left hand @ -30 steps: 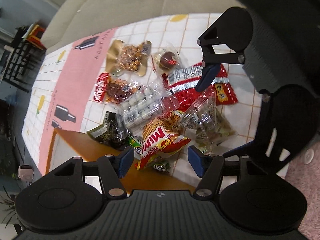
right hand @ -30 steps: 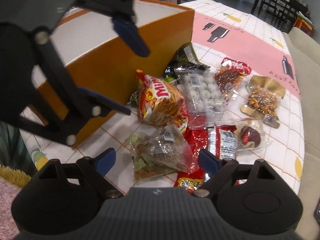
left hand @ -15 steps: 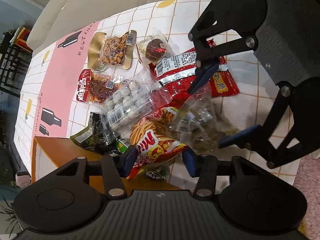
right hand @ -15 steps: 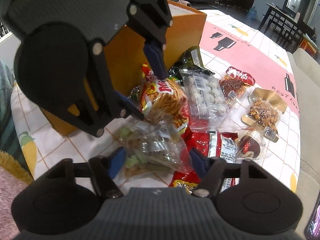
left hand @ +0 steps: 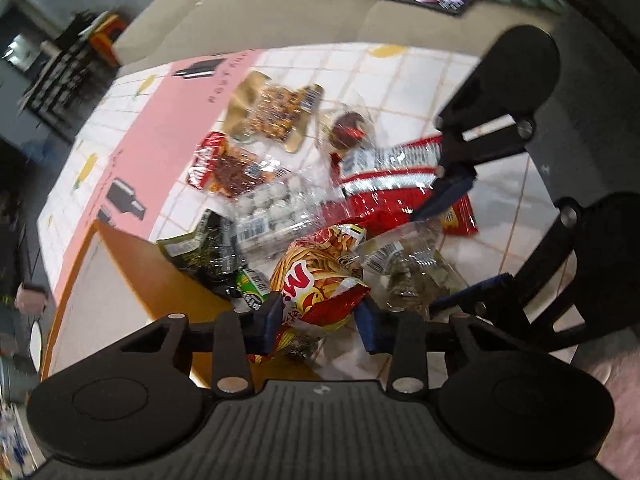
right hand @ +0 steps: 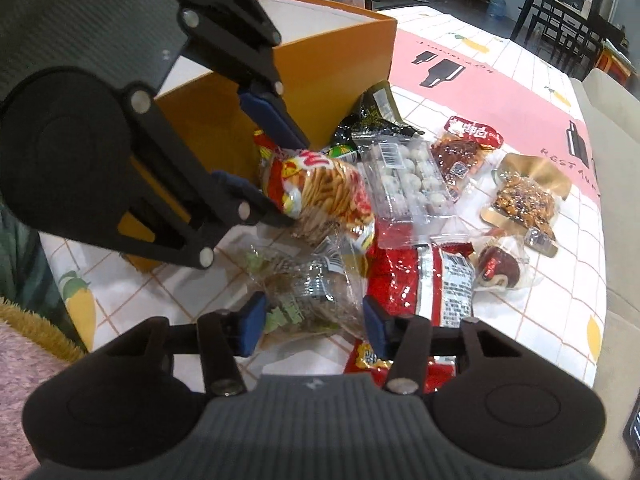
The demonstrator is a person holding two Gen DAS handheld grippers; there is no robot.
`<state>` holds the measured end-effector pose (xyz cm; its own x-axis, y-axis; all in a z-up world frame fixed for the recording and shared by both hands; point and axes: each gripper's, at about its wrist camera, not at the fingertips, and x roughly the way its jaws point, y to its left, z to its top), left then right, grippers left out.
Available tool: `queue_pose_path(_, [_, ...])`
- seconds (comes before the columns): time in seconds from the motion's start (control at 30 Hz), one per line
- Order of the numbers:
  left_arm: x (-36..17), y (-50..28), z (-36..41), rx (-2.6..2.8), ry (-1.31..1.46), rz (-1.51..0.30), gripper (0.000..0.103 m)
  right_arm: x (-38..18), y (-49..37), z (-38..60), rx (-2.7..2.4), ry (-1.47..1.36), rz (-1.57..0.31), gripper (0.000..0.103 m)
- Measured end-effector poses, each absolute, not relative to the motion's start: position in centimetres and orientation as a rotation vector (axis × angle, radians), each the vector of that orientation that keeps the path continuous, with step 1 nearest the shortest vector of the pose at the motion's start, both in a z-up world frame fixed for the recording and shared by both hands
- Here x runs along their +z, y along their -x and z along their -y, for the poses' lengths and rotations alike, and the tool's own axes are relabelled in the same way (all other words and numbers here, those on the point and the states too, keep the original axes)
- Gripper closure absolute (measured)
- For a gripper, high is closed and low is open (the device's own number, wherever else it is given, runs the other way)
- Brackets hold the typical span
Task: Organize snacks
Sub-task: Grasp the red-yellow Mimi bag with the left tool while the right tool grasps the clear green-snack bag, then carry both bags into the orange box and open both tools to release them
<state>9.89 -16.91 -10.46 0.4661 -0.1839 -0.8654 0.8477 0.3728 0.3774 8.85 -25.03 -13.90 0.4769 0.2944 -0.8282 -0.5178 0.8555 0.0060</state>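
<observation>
A pile of snack packets lies on the tiled tablecloth next to an orange box (right hand: 316, 80). My left gripper (left hand: 318, 318) is closed around the end of the red and yellow Mimi stick-snack bag (left hand: 320, 284), which also shows in the right wrist view (right hand: 320, 188). My right gripper (right hand: 312, 322) has its jaws on both sides of a clear bag of greenish-brown snacks (right hand: 308, 292), also in the left wrist view (left hand: 408, 272). A clear tray of white balls (right hand: 404, 180) and a large red packet (right hand: 424, 284) lie beside them.
Farther along lie a dark green packet (right hand: 372, 116), a red meat packet (right hand: 464, 148), a gold nut packet (right hand: 524, 196) and a small round wrapped snack (right hand: 500, 268). A beige sofa (left hand: 280, 12) edges the table. A pink rug (right hand: 24, 368) lies at the near left.
My left gripper has closed on the Mimi bag and lifted its end. My right gripper has moved in and narrowed around the clear bag.
</observation>
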Motion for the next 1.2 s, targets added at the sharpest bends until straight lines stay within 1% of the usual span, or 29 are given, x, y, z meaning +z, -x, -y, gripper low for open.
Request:
queue_pose_path(0.13, [-9.2, -9.5, 16.5, -0.710, -0.857, -0.841, 0.062, -12.9, -8.2, 25.9, 0.493, 0.220, -0.944, 0.054])
queue_pose_path(0.23, [-7.8, -9.7, 15.8, -0.652, -0.696, -0.870, 0.064, -12.1, -7.9, 26.7, 0.466, 0.181, -0.932, 0.054])
queue_pose_path(0.37, [-5.9, -9.1, 15.0, -0.616, -0.541, -0.858, 0.065, -11.1, -7.9, 27.8, 0.429, 0.124, -0.905, 0.055])
queue_pose_path(0.53, [-3.7, -8.0, 13.5, -0.538, -0.424, -0.837, 0.067, -9.7, -7.6, 28.5, 0.403, 0.059, -0.854, 0.055])
queue_pose_path(0.87, [1.4, -6.7, 8.2, -0.385, -0.381, -0.769, 0.068, -4.7, -6.3, 26.8, 0.465, 0.023, -0.710, 0.056])
queue_pose_path(1.03, [2.9, -8.0, 4.9, -0.340, -0.370, -0.828, 0.068, -1.9, -6.8, 24.1, 0.570, 0.035, -0.667, 0.056])
queue_pose_path(1.2, [2.8, -9.1, 2.9, -0.329, -0.451, -0.903, 0.068, -0.1, -7.9, 19.2, 0.685, 0.160, -0.679, 0.056])
